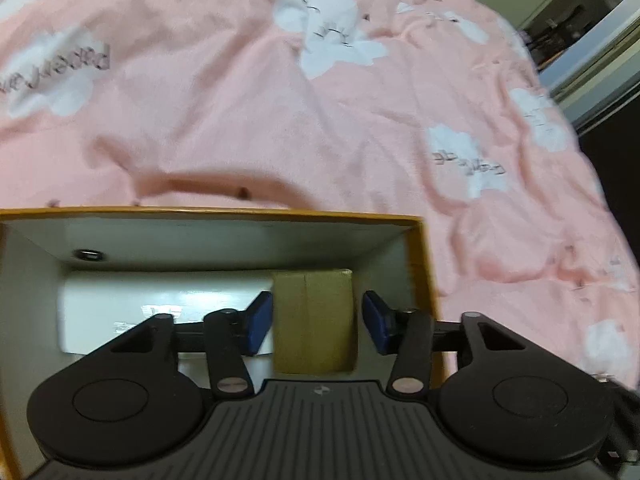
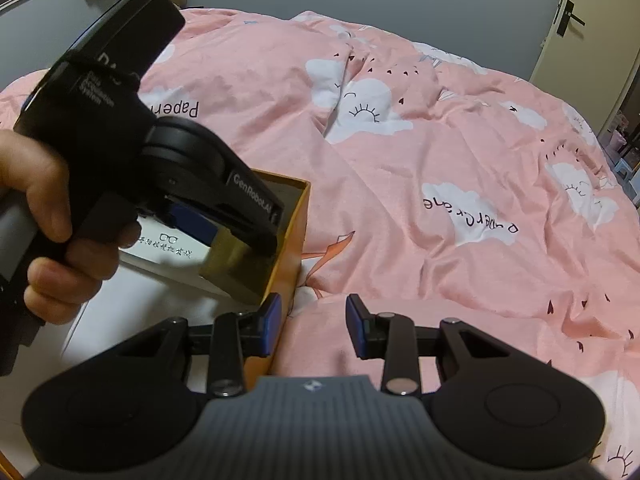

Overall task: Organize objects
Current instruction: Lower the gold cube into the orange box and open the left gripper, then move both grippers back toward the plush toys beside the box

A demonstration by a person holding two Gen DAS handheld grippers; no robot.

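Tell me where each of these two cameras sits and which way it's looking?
Left wrist view: rides the left gripper, looking down into the orange box at a tan box between its open jaws.
Right wrist view: rides the right gripper, facing across the pink quilt; the person's left hand shows, holding the other gripper.
Shared: orange box, tan box, white box, quilt.
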